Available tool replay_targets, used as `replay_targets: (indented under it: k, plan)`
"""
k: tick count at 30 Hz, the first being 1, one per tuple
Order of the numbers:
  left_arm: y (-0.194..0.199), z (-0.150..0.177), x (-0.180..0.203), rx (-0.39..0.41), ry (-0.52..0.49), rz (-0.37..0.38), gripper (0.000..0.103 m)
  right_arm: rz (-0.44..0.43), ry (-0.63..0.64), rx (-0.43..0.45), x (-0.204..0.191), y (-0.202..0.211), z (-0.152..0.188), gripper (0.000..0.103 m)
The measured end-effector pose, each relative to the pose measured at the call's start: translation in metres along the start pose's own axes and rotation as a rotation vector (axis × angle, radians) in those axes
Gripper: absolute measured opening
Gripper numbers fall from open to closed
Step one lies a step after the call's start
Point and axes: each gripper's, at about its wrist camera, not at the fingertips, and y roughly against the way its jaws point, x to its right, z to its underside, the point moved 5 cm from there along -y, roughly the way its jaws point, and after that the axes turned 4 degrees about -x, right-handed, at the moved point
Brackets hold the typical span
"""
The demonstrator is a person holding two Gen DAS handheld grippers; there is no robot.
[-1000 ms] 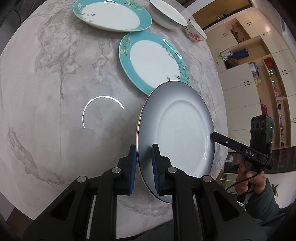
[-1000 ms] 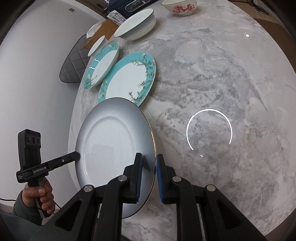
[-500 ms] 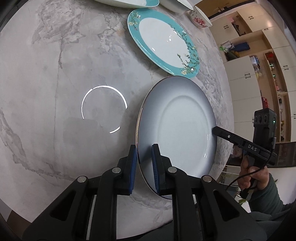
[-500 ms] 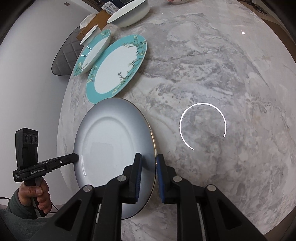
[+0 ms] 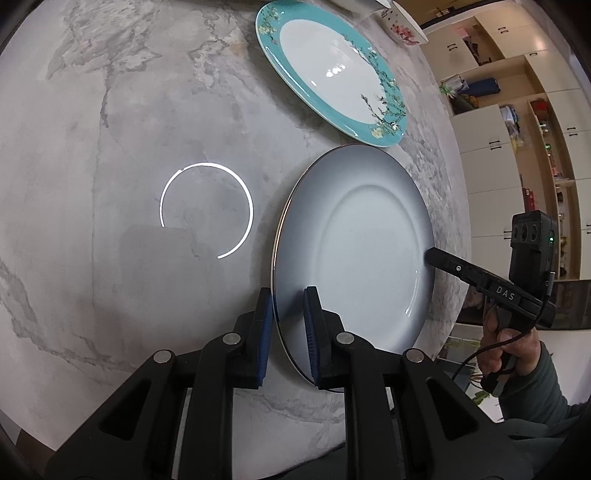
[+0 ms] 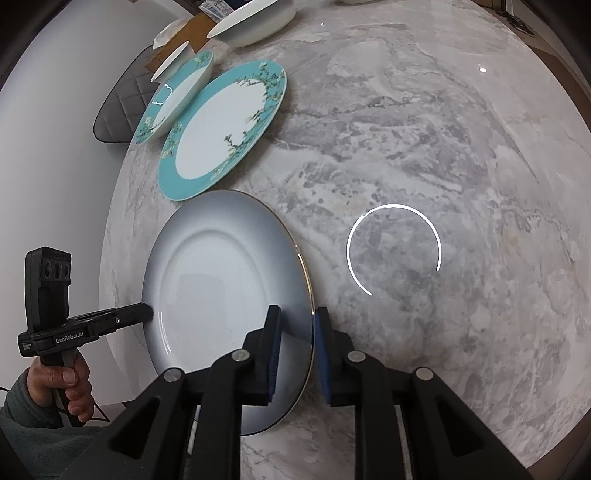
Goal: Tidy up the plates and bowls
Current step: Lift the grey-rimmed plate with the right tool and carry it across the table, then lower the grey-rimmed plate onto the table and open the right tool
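- We found the grey plate (image 5: 354, 254) held off the marble table (image 5: 110, 110) near its edge, gripped on opposite rims by both tools.
- The left gripper (image 5: 288, 306) had its jaws clamped on the plate's rim at about 7 o'clock of the plate in the left wrist view; the blue pads (image 5: 309, 325) sat on either face.
- The right gripper (image 6: 297, 326) was likewise clamped on the rim, at about 5 o'clock of the plate in the right wrist view.
- We judged the plate stiff, glazed and slippery, of moderate weight and breakable; a rim grip on both sides looked the sound hold, since a single pinch would likely let it pivot.
- The teal floral plate (image 6: 225, 129) lay flat at 12 o'clock of the held plate, just beside it; whether they touched we could not tell.
- A second teal plate (image 6: 173, 96) and a white bowl (image 6: 251, 22) lay beyond, toward 11 o'clock.
- We judged stacking the grey plate called for a level, slow set-down.
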Motion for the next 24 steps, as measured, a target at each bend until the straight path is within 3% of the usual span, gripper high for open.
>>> replay_targets:
  k: [6, 8, 10, 12, 14, 15, 17, 21, 24]
  plan:
    - [0.005, 0.001, -0.002, -0.001, 0.015, 0.02, 0.02, -0.003, 0.018, -0.005, -0.004, -0.001, -0.005, 0.024]
    - [0.014, 0.001, 0.0, 0.018, 0.009, 0.032, 0.031, -0.012, 0.02, 0.017, -0.004, 0.006, -0.007, 0.027]
    - [0.026, -0.002, 0.001, 0.053, -0.001, 0.033, 0.065, -0.038, 0.019, 0.043, -0.003, 0.017, -0.012, 0.041]
    - [0.04, -0.008, 0.0, 0.098, 0.011, 0.037, 0.077, -0.053, 0.003, 0.075, 0.0, 0.03, -0.019, 0.085]
    - [0.054, -0.017, -0.003, 0.134, 0.043, 0.057, 0.09, -0.093, -0.033, 0.131, 0.004, 0.045, -0.029, 0.103]
    - [0.06, -0.022, -0.004, 0.14, 0.055, 0.072, 0.101, -0.118, -0.052, 0.163, 0.006, 0.054, -0.036, 0.103]
    - [0.072, -0.033, -0.005, 0.175, 0.067, 0.067, 0.103, -0.154, -0.063, 0.177, 0.009, 0.064, -0.047, 0.103]
    - [0.101, -0.057, -0.003, 0.35, 0.045, 0.035, 0.103, -0.169, -0.058, 0.214, 0.012, 0.079, -0.073, 0.103]
    - [0.104, -0.074, -0.002, 0.382, 0.029, 0.003, 0.103, -0.192, -0.057, 0.261, 0.014, 0.087, -0.097, 0.103]
